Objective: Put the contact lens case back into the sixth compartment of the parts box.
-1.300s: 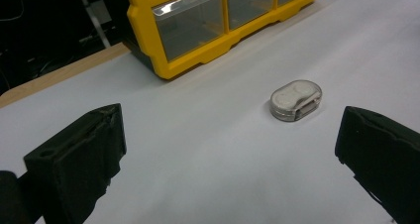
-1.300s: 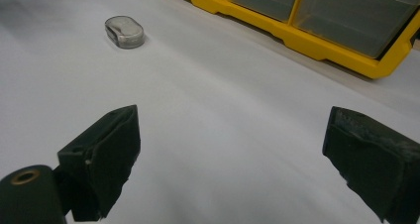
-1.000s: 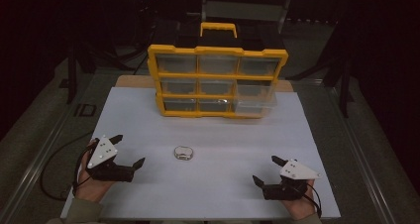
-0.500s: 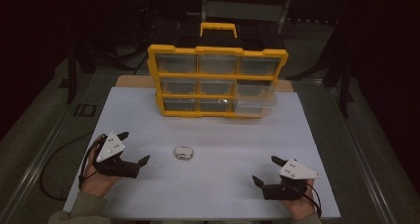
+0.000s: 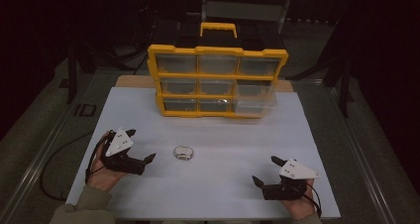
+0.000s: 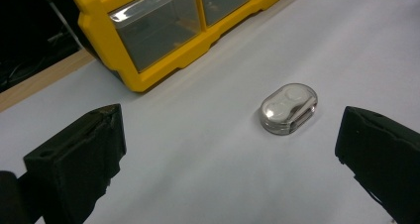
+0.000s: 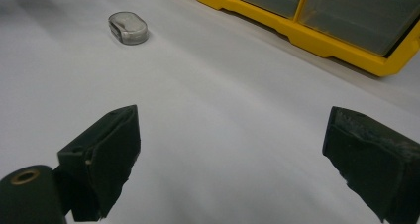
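Left gripper (image 5: 134, 154) and right gripper (image 5: 266, 172): jaws wide apart, holding nothing. Small clear case (image 5: 183, 152) lies mid-worktop (image 5: 223, 194), near left gripper. Yellow drawer organiser (image 5: 216, 80) stands far.

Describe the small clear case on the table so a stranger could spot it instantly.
Start at the yellow drawer organizer at the far side of the white table. Nearer the person, out on the bare white surface, lies the small clear case, a rounded oblong. It is the only loose item, nearer the left gripper.
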`<action>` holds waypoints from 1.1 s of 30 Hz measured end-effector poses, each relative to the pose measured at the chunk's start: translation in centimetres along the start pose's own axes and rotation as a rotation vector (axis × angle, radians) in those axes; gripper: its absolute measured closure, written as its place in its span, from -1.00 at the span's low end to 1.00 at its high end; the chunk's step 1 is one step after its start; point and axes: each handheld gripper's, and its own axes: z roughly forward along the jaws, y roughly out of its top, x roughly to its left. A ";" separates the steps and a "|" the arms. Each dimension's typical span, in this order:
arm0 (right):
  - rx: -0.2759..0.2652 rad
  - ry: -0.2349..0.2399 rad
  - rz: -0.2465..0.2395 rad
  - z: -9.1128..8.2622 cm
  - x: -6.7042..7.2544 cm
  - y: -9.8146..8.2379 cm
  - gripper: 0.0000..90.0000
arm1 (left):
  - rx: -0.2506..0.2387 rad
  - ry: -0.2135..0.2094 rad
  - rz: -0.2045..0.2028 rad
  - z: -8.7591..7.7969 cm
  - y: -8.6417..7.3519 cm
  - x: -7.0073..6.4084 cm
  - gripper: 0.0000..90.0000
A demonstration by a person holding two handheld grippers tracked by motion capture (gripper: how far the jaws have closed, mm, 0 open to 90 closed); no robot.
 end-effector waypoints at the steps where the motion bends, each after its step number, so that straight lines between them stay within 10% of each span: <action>1: 0.000 0.001 -0.001 0.0 0.0 0.0 -0.83 | 0.004 -0.003 -0.001 0.1 0.1 0.0 -1.00; 33: 0.007 0.008 -0.001 0.2 -0.2 -0.1 -0.83 | 0.097 -0.101 0.088 4.1 2.2 -0.2 -1.00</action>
